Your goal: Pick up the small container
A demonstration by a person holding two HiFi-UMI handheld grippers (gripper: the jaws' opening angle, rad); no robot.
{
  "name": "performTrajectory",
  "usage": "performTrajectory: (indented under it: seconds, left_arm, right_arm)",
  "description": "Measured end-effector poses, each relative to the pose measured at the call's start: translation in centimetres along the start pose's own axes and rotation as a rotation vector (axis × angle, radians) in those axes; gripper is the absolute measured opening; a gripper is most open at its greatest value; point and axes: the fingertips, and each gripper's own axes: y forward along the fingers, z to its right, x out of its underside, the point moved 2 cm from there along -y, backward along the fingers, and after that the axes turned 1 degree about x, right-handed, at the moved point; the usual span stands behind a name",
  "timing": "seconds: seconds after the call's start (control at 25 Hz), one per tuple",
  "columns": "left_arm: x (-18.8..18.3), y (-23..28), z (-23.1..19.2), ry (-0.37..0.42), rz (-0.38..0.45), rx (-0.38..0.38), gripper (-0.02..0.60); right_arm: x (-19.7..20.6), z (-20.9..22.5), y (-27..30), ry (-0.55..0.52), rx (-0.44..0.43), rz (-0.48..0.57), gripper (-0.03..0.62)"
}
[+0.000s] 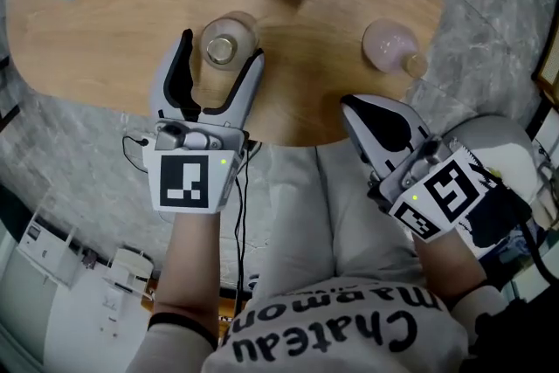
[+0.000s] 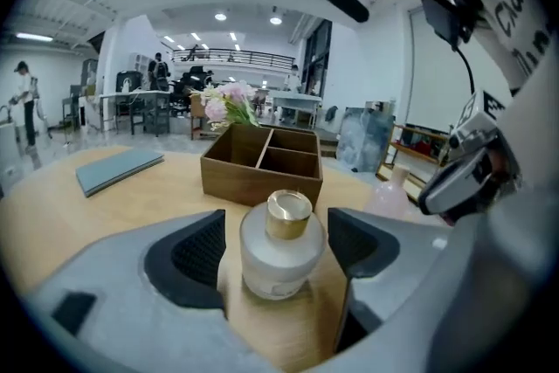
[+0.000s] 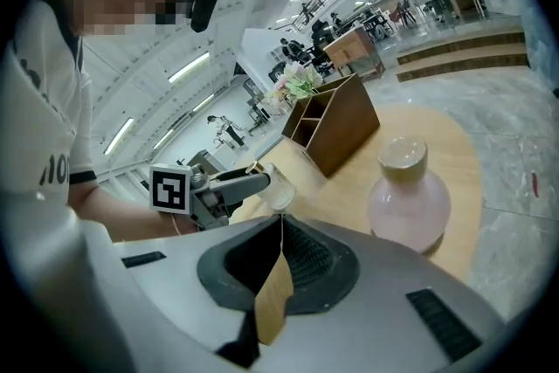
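The small container [image 2: 278, 251], a frosted gold-capped bottle, stands on the wooden table [image 1: 105, 39], upper centre of the head view. The left gripper [image 1: 221, 55] straddles it, jaws released, pads clear. The right gripper [image 1: 353, 111], lower right, is clenched empty.

right gripper [image 3: 279, 224] fingers together; pink bottle [image 3: 408, 205] just beyond

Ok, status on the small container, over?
Left gripper open, jaws straddling small container, pads not touching. Right gripper shut, empty, near pink bottle. Container upright, nothing blocking.
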Motion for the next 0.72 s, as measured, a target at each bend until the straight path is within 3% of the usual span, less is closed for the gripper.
performTrajectory:
  seconds: [0.36, 0.72]
  left_arm:
    - [1.7, 2.6, 1.0, 0.197, -0.039, 0.141, 0.359]
    - [1.6, 3.3, 0.9, 0.226, 0.038, 0.224, 0.357]
  right_arm:
    - [0.7, 1.0, 0.5, -0.012, 0.05, 0.063, 0.014]
    - [1.5, 1.8, 1.1, -0.042, 0.072, 0.13, 0.014]
